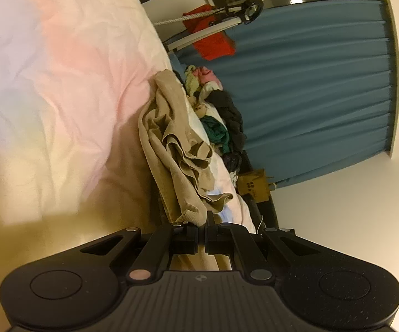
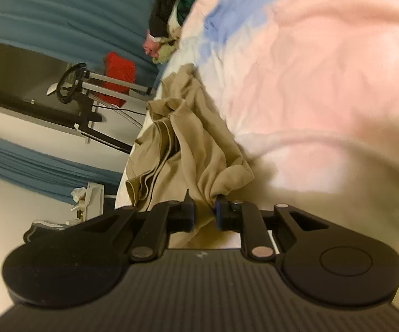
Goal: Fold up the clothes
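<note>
- My left gripper (image 1: 201, 222) pinches one edge of the tan cloth (image 1: 171, 144); jaws nearly together
- My right gripper (image 2: 204, 210) grips a bunch of it too; the cloth lies crumpled on the pink bed cover (image 2: 324, 69)

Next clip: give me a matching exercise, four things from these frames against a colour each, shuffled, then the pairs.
Things:
1. garment in the hand-held grippers
2. curtain
3. cloth on the rack
4. bedsheet

Colours:
A. red
B. pastel pink with blue
C. beige
D. teal blue

Pairs: 1-C, 2-D, 3-A, 4-B
</note>
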`<action>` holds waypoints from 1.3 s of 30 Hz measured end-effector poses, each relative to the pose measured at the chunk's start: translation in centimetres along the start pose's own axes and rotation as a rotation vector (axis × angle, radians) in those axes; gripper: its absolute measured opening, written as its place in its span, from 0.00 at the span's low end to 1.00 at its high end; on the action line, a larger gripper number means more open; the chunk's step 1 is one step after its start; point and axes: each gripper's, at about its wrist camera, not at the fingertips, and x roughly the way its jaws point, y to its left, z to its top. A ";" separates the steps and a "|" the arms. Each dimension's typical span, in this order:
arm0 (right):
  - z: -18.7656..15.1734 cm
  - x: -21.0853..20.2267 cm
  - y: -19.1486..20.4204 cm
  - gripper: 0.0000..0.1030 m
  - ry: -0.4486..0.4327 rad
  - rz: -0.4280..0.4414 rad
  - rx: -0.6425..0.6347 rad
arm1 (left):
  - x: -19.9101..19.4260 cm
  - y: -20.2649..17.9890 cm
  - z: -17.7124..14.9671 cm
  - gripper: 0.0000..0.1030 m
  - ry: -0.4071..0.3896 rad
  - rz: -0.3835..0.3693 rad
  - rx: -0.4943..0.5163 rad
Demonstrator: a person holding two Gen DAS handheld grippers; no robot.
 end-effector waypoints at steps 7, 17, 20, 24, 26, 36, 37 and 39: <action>0.2 -1.2 1.0 0.16 0.001 0.023 -0.076 | -2.4 -0.9 -0.7 0.03 -0.020 0.006 0.031; -5.5 -12.6 0.3 0.16 0.002 0.086 -0.200 | -12.9 -2.0 -7.7 0.04 0.011 0.007 0.055; -7.7 -16.0 -0.7 0.16 -0.021 0.096 -0.196 | -15.6 -2.2 -10.1 0.04 0.002 0.020 0.063; -7.0 -16.4 0.2 0.16 -0.036 0.103 -0.200 | -15.9 -3.5 -10.3 0.04 -0.020 0.029 0.070; -5.4 -14.9 1.8 0.16 -0.036 0.099 -0.211 | -14.3 -5.1 -8.5 0.05 -0.032 0.029 0.105; 3.7 -1.2 7.9 0.17 0.001 -0.012 -0.174 | -1.4 -8.7 2.5 0.06 -0.041 0.178 0.237; 4.2 0.1 7.8 0.17 0.013 -0.022 -0.166 | -0.1 -8.3 3.3 0.06 -0.038 0.195 0.235; 5.0 2.3 7.3 0.18 0.038 -0.029 -0.159 | 2.0 -7.3 4.5 0.06 -0.040 0.218 0.234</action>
